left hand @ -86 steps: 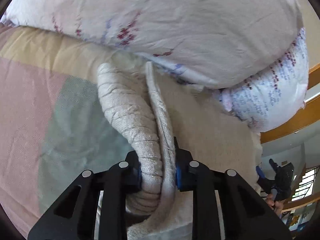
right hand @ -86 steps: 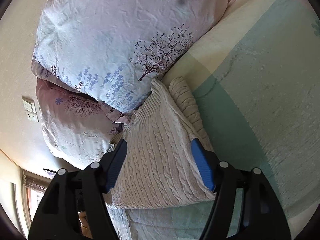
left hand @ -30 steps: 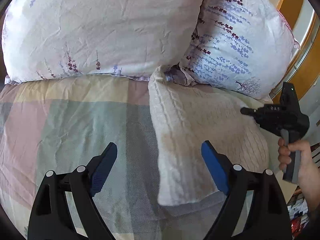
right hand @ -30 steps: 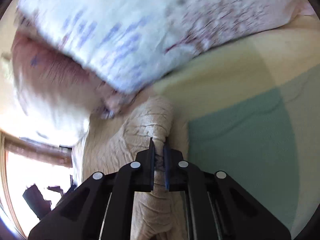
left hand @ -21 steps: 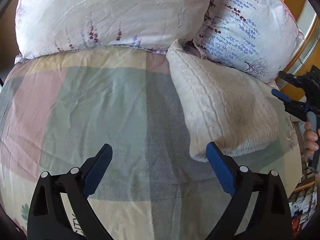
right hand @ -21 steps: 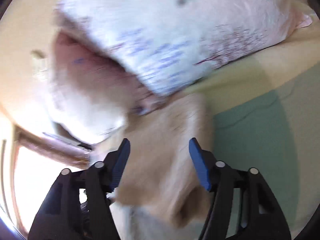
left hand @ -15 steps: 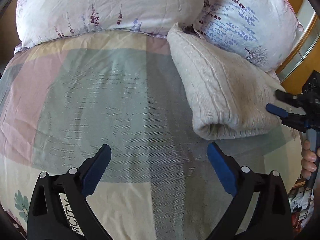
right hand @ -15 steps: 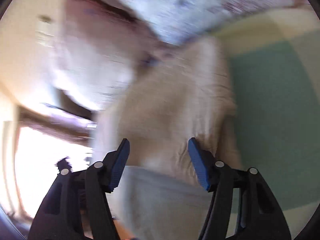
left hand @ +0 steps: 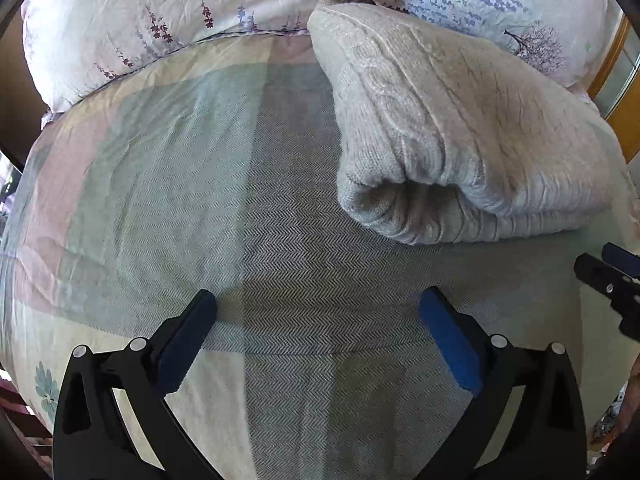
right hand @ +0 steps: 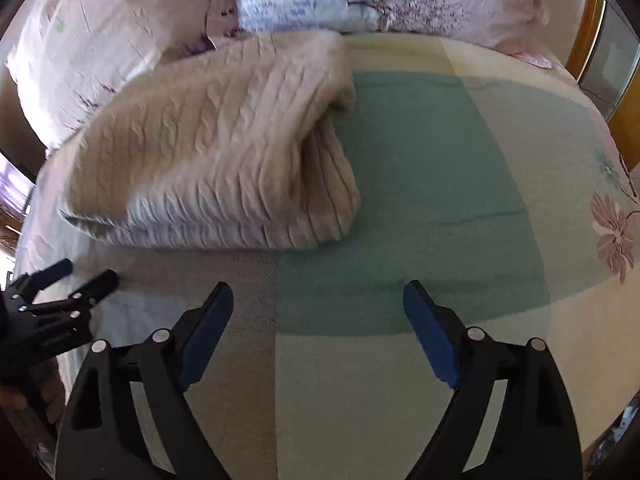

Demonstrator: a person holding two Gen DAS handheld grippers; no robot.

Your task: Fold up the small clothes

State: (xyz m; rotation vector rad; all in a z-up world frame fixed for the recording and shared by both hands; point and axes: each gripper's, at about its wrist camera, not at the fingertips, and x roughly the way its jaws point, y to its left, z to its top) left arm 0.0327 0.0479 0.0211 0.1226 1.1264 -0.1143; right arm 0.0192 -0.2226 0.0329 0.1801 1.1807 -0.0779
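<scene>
- pillows with printed flowers and little trees: one (left hand: 152,12) behind the sweater's far-left corner, another (left hand: 500,4) behind its far-right side, their wrinkled cotton cases touching the knit's back edge.
- beige cable-knit sweater (left hand: 452,120) lies folded on the bedspread (left hand: 160,184), thick and soft, with raised braid ribs; its near end shows a rounded roll with a dark hollow between the layers.
- bedspread is a herringbone weave in large pastel blocks of green, pink and cream, with flower prints toward the corners away from the sweater.
- wooden trim (right hand: 582,20) rises beyond the pillows, far from the sweater.
- left gripper (left hand: 318,320) hovers over bare bedspread in front of the sweater, black arms with blue pads spread wide, nothing between them, apart from the knit.
- right gripper (right hand: 318,310) is likewise spread wide and holds nothing, in front of the sweater's near edge and not touching it; in the left view its black tips (left hand: 608,276) show just off the sweater's near-right corner.
- nothing lies between either gripper and the sweater.
</scene>
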